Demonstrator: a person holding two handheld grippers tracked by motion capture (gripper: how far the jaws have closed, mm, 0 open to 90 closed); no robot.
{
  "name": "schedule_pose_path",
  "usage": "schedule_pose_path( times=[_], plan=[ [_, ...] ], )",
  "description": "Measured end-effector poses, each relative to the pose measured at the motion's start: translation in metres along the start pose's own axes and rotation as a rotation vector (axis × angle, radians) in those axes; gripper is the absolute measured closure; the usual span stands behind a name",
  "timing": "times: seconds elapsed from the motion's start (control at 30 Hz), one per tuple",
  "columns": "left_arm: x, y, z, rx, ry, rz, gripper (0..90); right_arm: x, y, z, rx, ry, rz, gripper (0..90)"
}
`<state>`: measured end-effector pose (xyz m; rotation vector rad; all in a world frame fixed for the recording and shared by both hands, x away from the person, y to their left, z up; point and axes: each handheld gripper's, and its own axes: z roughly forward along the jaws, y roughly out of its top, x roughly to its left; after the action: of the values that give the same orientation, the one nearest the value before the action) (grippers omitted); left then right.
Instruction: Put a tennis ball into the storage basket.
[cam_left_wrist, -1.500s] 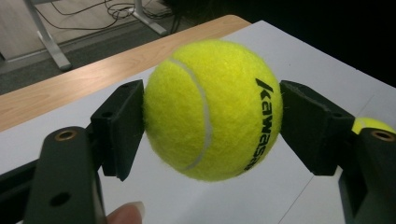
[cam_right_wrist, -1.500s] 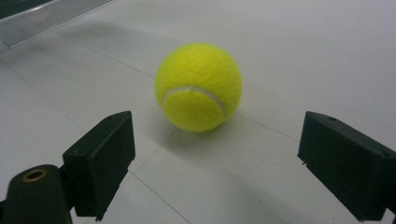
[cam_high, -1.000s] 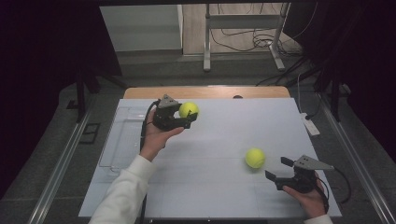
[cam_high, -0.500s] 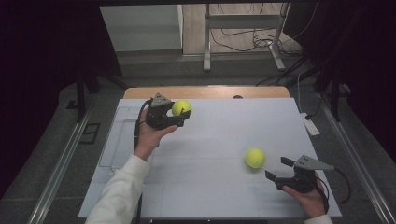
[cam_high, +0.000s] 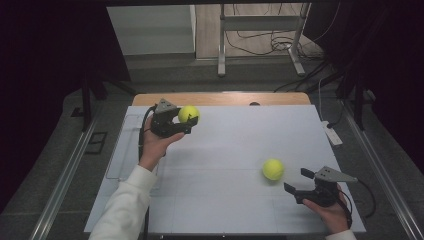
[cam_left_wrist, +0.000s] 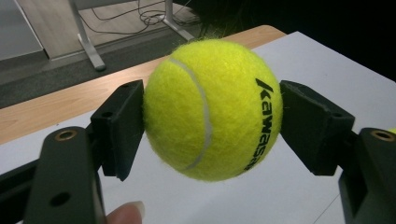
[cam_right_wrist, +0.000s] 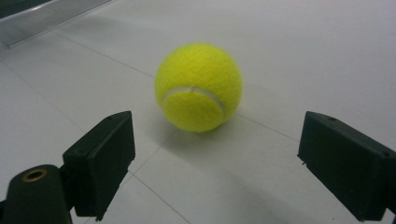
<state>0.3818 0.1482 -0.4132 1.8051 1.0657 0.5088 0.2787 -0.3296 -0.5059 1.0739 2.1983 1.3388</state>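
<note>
Your left gripper (cam_high: 186, 121) clamps one yellow ball (cam_high: 188, 114) above the far left of the table (cam_high: 230, 210); the left gripper view shows black letters and a white seam on this ball (cam_left_wrist: 212, 108). The second ball (cam_high: 273, 169) lies on the table just before your right gripper (cam_high: 299, 181), whose jaws stand wide apart and touch nothing. The right gripper view shows its curved seam (cam_right_wrist: 198, 87).

One ball (cam_high: 188, 114) sits far left above the table (cam_high: 225, 150); another ball (cam_high: 273, 169) rests near right.
</note>
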Motion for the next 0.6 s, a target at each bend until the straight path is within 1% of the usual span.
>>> schedule_pose_path(
  times=[0.47, 0.6],
  plan=[
    [0.015, -0.001, -0.010, -0.014, 0.032, -0.024, 27.1, 0.000, 0.000, 0.000, -0.001, -0.001, 0.000, 11.2],
    [0.019, -0.002, -0.011, -0.012, 0.043, -0.030, 27.1, 0.000, 0.000, 0.000, 0.000, -0.001, 0.000, 11.2]
  ],
)
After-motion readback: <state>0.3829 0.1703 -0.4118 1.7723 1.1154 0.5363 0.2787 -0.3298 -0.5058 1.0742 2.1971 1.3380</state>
